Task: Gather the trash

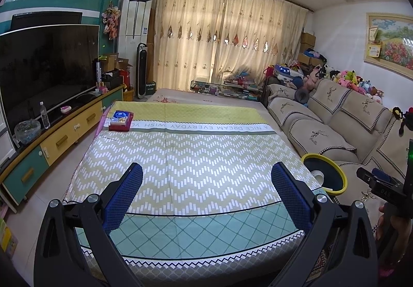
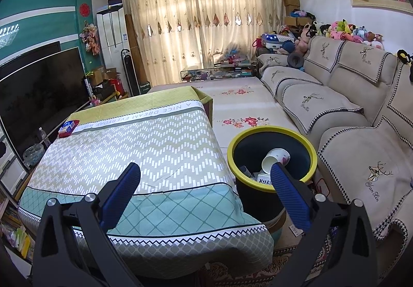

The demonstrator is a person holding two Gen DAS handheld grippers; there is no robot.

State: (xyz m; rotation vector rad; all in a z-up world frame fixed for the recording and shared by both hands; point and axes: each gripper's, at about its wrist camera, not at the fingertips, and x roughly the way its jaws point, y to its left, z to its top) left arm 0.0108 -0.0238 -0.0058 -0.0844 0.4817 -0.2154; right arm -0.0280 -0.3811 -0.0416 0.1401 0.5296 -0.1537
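jaws gape empty on both grippers; only the right wrist view shows the bin's paper cup.

Patterned cloth covers the desk; red box at far-left corner; sofa right; television left.

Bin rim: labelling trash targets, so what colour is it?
Yellow, on a dark bin; clearest in the right wrist view.
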